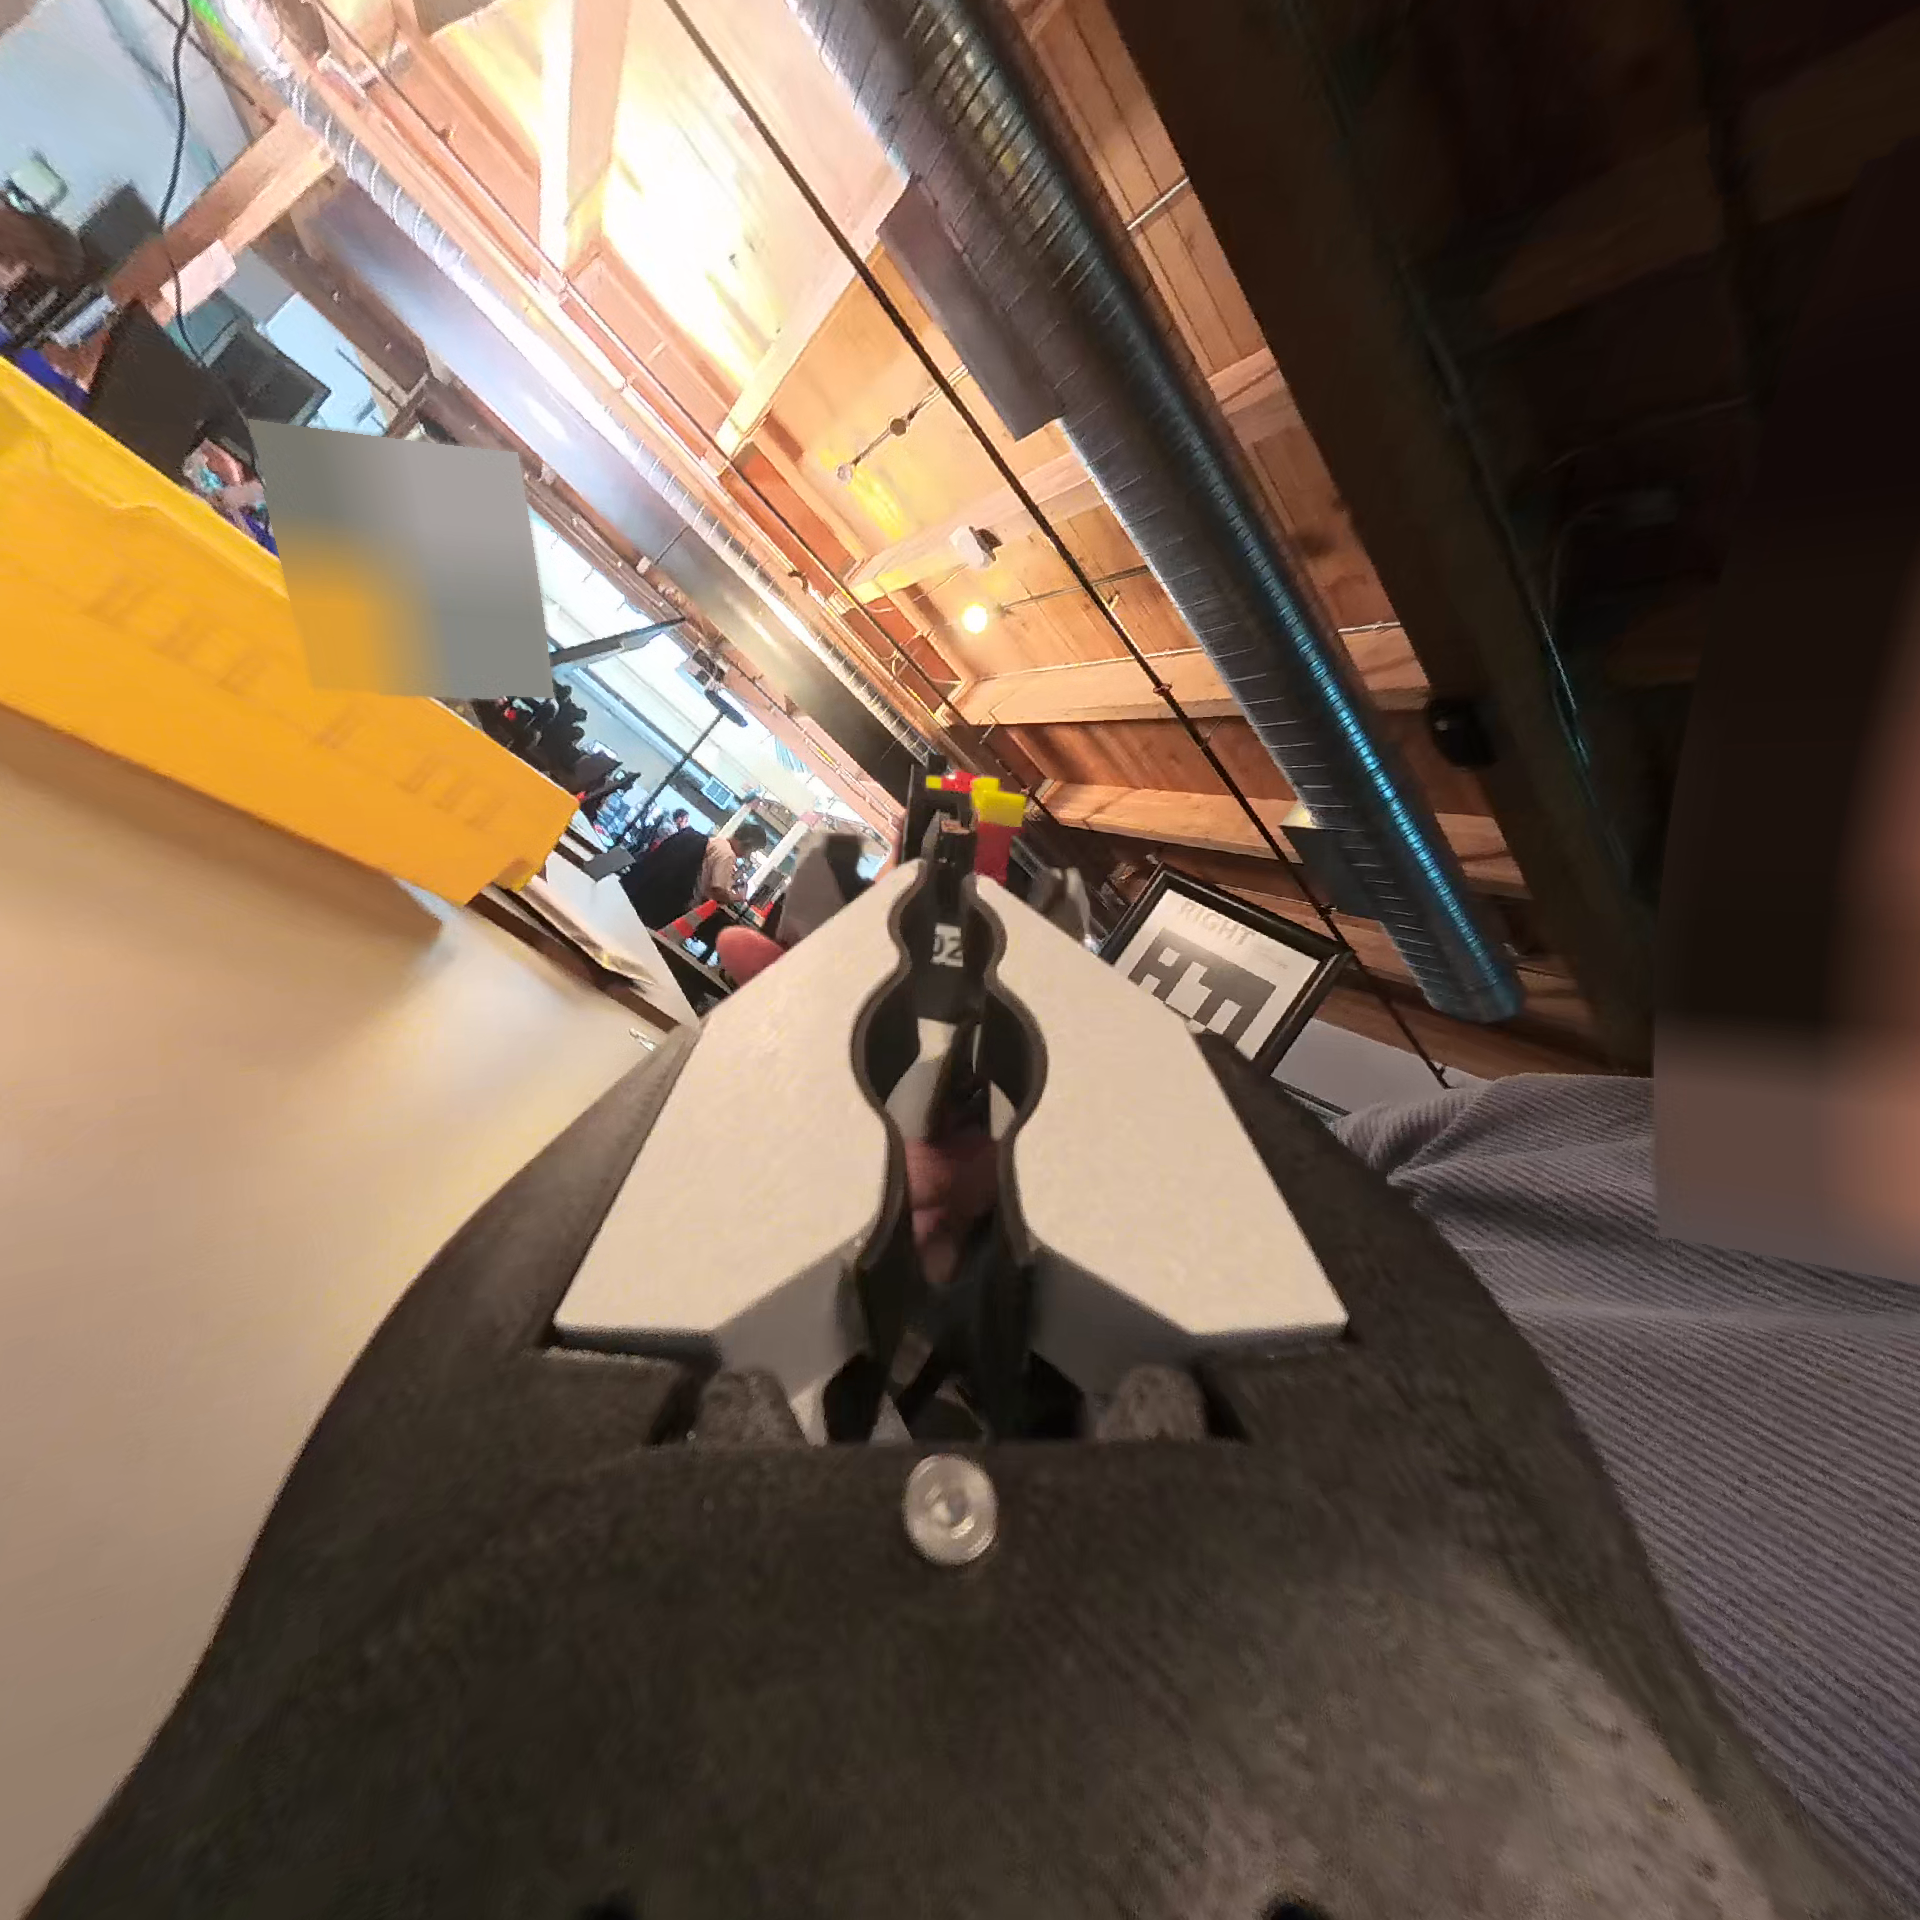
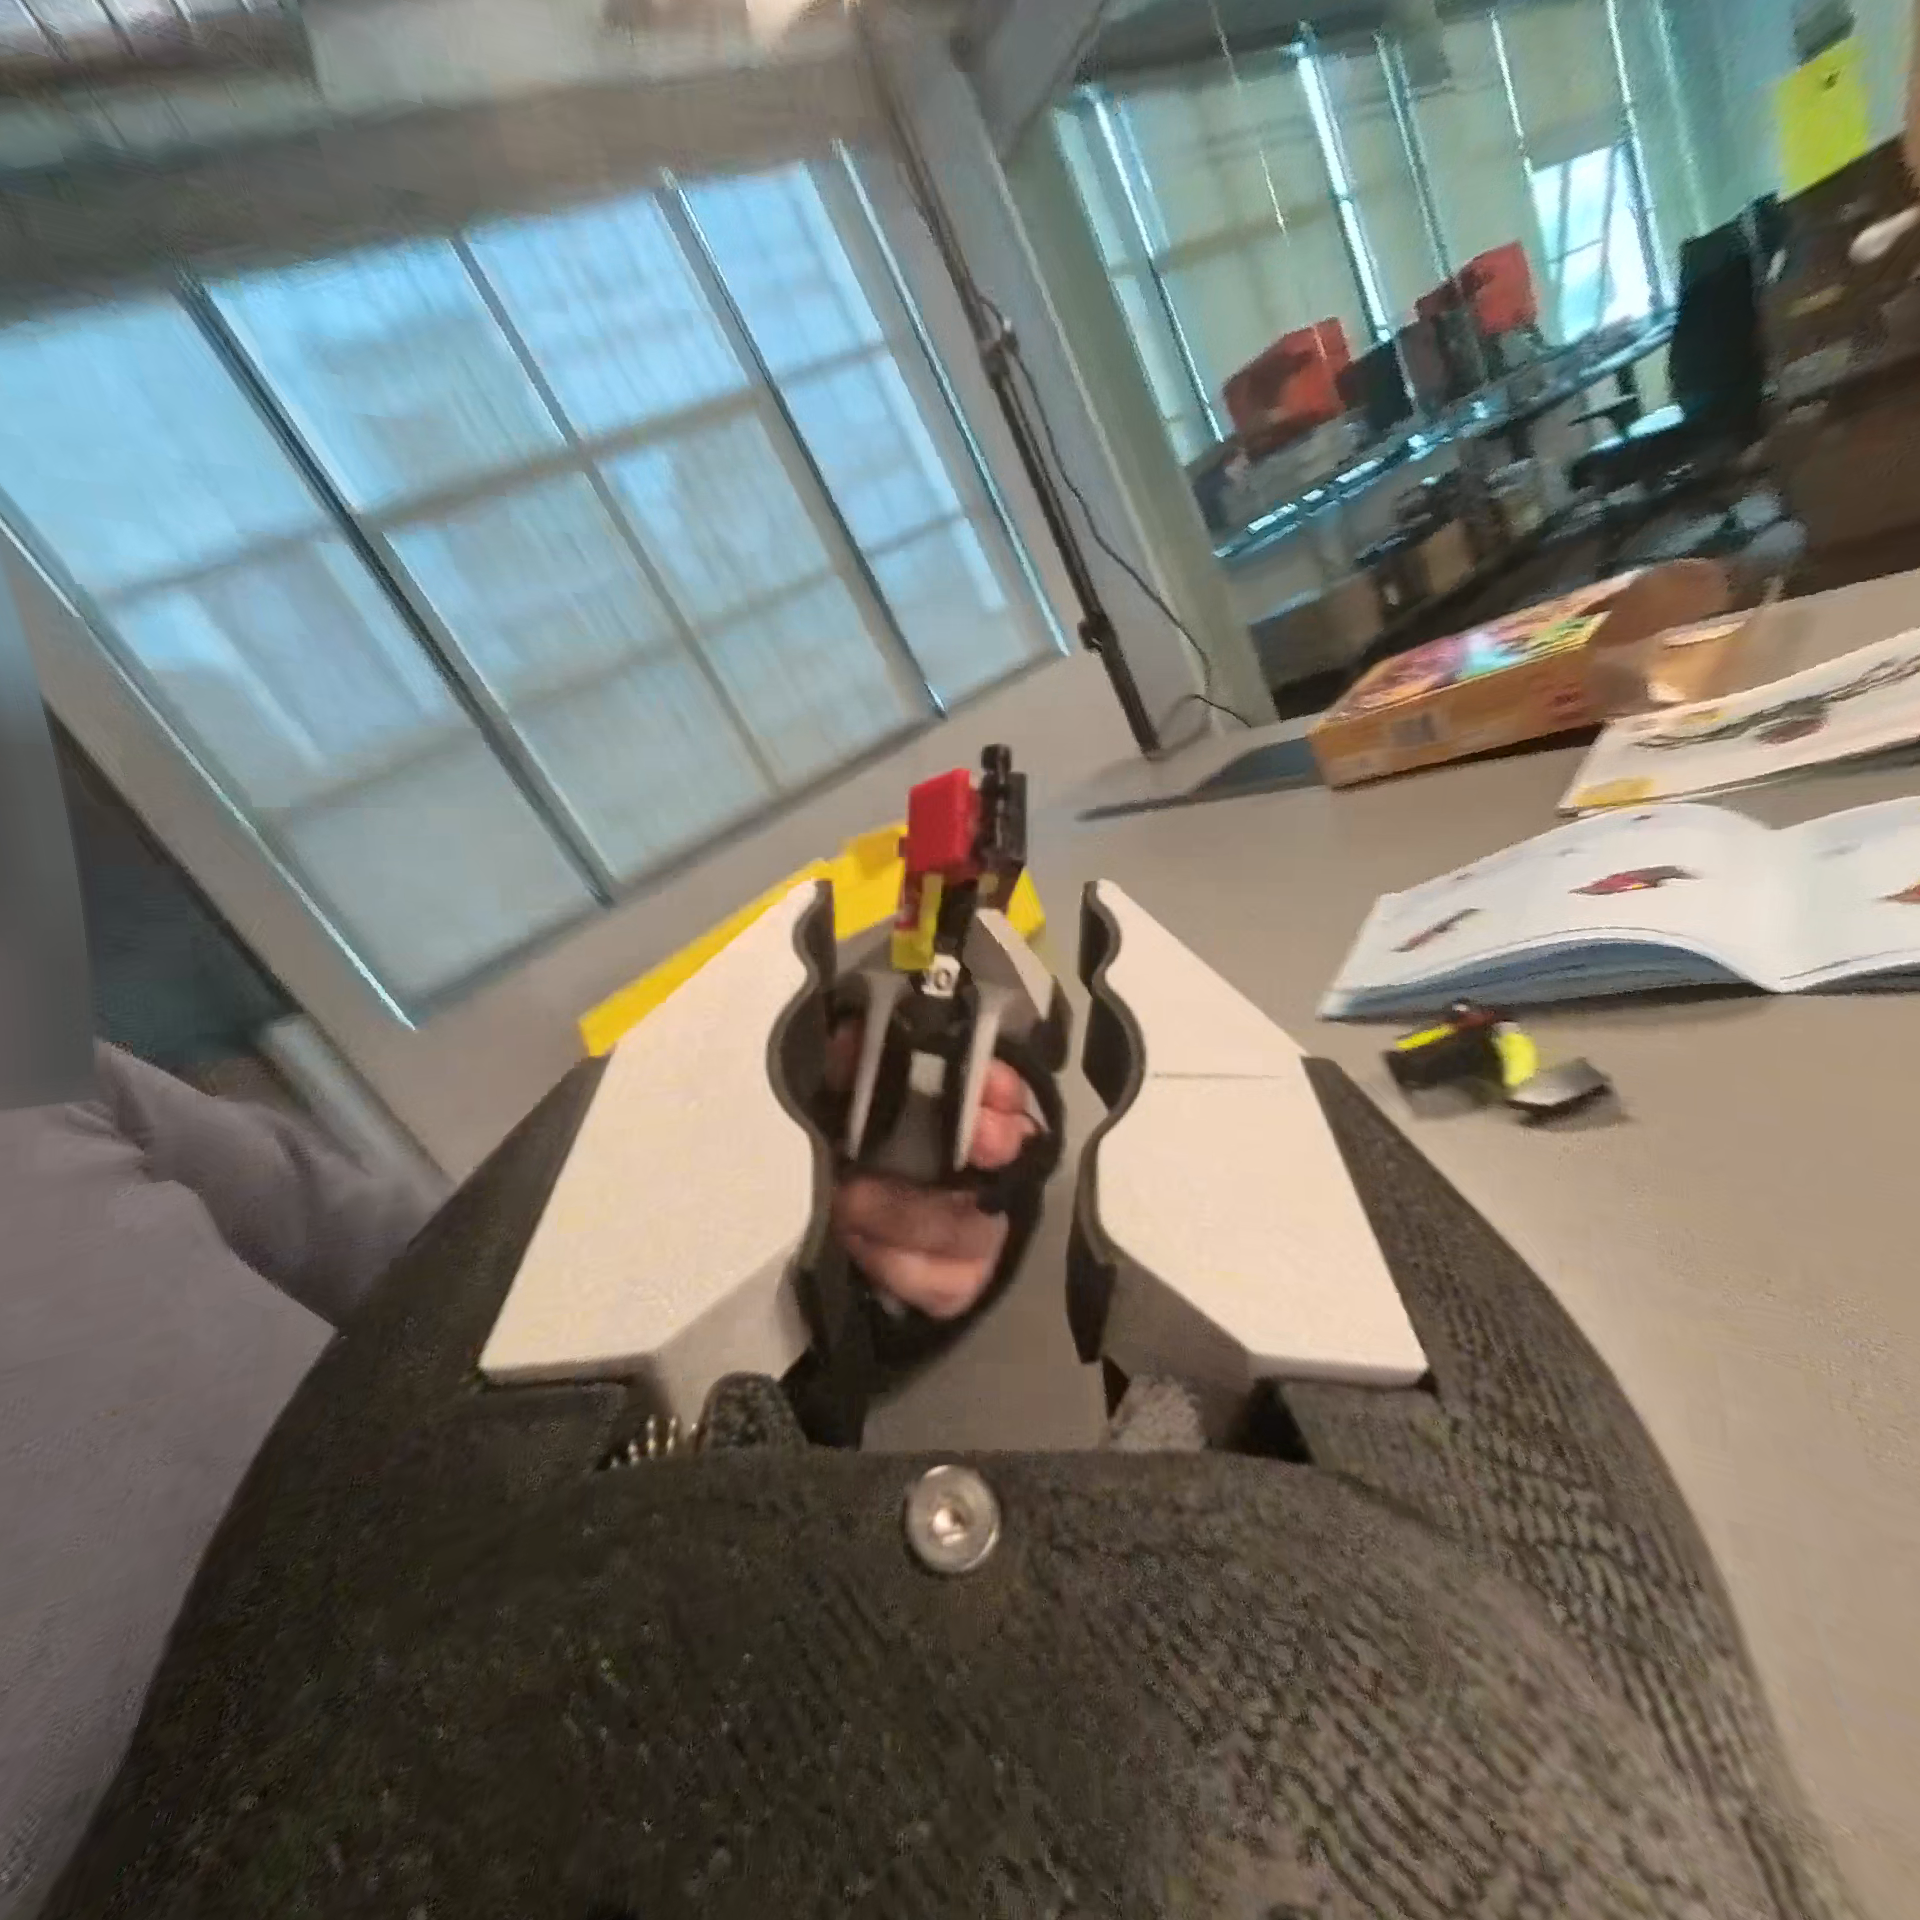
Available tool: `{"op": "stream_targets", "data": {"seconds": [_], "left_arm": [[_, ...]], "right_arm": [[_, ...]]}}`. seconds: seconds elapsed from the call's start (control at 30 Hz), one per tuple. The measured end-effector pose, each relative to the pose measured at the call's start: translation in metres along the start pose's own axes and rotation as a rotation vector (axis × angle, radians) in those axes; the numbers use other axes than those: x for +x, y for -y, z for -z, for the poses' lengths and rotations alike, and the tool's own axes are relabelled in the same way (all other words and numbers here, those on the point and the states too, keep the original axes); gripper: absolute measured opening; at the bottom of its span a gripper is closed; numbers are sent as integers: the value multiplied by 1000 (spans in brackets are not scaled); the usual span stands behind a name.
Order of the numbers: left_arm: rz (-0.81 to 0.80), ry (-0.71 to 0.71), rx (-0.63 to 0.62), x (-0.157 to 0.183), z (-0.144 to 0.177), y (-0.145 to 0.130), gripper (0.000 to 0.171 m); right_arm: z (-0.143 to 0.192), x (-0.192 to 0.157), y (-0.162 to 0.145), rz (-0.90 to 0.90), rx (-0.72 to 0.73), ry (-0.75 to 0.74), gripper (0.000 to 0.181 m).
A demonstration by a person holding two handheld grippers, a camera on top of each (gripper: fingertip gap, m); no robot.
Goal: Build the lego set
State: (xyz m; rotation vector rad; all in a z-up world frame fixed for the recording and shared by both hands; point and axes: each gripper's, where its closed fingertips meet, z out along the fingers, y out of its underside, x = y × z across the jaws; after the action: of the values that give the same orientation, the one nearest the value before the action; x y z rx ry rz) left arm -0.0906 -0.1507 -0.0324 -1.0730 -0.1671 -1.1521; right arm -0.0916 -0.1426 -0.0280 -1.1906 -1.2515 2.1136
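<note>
Raising both grippers off the surface (image 2: 1351, 1195), we pinch the lego piece (image 2: 961, 831) in our closed left fingers (image 1: 883, 1039). Our right fingers (image 2: 707, 1143) stand spread, empty, facing it.

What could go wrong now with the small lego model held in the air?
The left gripper pinches the lego model only at its lower end, so a push from the open right gripper may twist it loose or break pieces off. It would then drop to the table.
</note>
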Motion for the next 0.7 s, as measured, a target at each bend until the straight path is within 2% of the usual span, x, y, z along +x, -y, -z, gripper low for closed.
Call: {"op": "stream_targets", "data": {"seconds": [0.2,0.5,0.53,0.6,0.7], "left_arm": [[-55,4,15,3,-1,1,1],[-91,52,-14,-2,-2,-3,2],[-116,87,-15,-5,-2,-3,3],[-207,189,-35,-14,2,-1,20],[-396,445,-105,-38,14,5,25]], "right_arm": [[-8,-4,7,-151,89,96,21],[-7,-1,7,-59,52,114,18],[-6,2,7,-34,41,108,18],[-3,19,13,37,26,54,19],[-2,61,21,125,-20,-56,19]]}}
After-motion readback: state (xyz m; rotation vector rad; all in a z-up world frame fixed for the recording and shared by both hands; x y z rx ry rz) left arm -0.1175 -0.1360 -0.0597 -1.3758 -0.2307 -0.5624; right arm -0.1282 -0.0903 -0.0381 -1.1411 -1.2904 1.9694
